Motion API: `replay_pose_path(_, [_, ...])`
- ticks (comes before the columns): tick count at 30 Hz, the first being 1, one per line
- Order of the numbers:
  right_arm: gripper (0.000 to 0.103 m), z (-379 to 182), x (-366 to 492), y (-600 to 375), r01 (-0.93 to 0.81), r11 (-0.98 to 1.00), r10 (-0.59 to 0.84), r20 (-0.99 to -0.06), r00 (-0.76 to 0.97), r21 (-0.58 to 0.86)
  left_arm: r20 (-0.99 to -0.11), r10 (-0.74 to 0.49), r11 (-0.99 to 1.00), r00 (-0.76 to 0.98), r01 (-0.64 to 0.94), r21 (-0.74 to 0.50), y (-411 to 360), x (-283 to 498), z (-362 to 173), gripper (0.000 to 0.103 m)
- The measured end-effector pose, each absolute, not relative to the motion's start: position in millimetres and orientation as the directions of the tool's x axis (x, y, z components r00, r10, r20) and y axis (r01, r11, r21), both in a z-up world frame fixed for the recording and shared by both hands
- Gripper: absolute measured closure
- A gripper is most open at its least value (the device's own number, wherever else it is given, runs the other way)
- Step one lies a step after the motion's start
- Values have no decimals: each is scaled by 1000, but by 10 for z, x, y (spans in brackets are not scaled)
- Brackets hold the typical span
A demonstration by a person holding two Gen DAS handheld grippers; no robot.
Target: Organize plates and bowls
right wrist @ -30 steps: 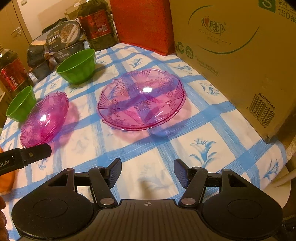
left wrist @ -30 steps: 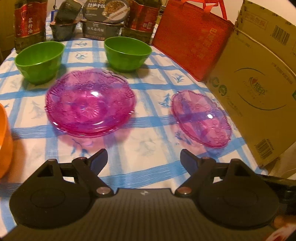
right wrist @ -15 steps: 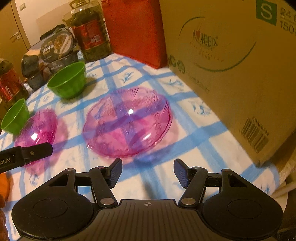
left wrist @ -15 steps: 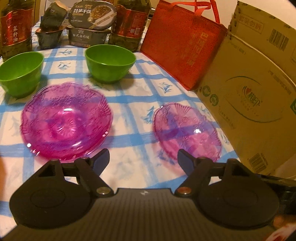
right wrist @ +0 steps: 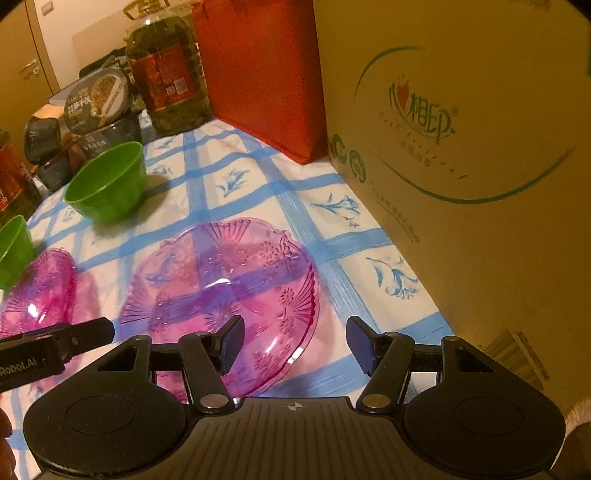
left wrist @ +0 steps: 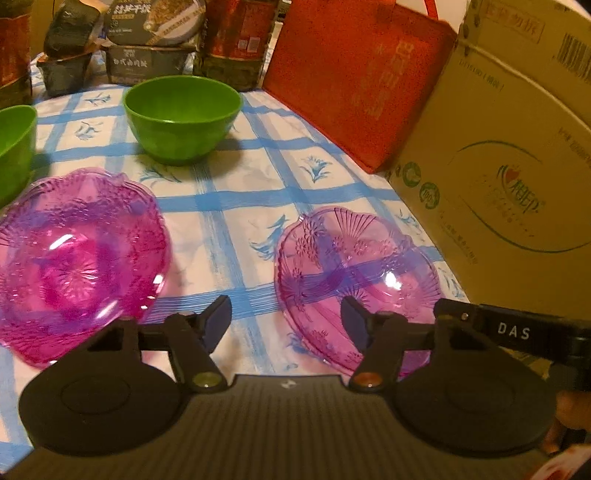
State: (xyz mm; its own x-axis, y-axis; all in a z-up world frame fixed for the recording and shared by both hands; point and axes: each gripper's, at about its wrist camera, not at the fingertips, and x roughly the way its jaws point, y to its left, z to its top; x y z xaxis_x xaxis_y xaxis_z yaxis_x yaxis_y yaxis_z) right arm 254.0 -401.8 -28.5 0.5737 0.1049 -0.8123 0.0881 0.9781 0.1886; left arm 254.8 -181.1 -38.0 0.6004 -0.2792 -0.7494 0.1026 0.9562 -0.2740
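Two clear pink plates lie on the blue-checked tablecloth. The right plate [left wrist: 354, 269] [right wrist: 221, 291] is just ahead of both grippers. The left pink plate [left wrist: 74, 254] [right wrist: 37, 291] lies apart from it. Two green bowls stand behind: one in the middle [left wrist: 183, 116] [right wrist: 107, 184], one at the left edge [left wrist: 13, 147] [right wrist: 11, 251]. My left gripper [left wrist: 286, 321] is open and empty, its right finger over the right plate's near rim. My right gripper [right wrist: 295, 339] is open and empty, its left finger over that plate's near right rim.
A large cardboard box [left wrist: 509, 166] [right wrist: 461, 166] walls the right side. A red bag [left wrist: 354, 77] [right wrist: 258, 74] leans behind it. Oil bottles [right wrist: 166, 70] and food packs [left wrist: 155, 22] line the back. The table edge [right wrist: 461, 332] is near the right.
Both grippers have moved forward and to the right toward the right pink plate, which now sits right at their fingertips. Both stay open.
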Motion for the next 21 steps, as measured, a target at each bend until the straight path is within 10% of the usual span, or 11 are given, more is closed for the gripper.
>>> replay_pose_path(21, [79, -641, 2870, -4099, 59, 978, 141, -844, 517, 199, -764, -277, 958, 583, 101, -270, -1931, 2822, -654, 76])
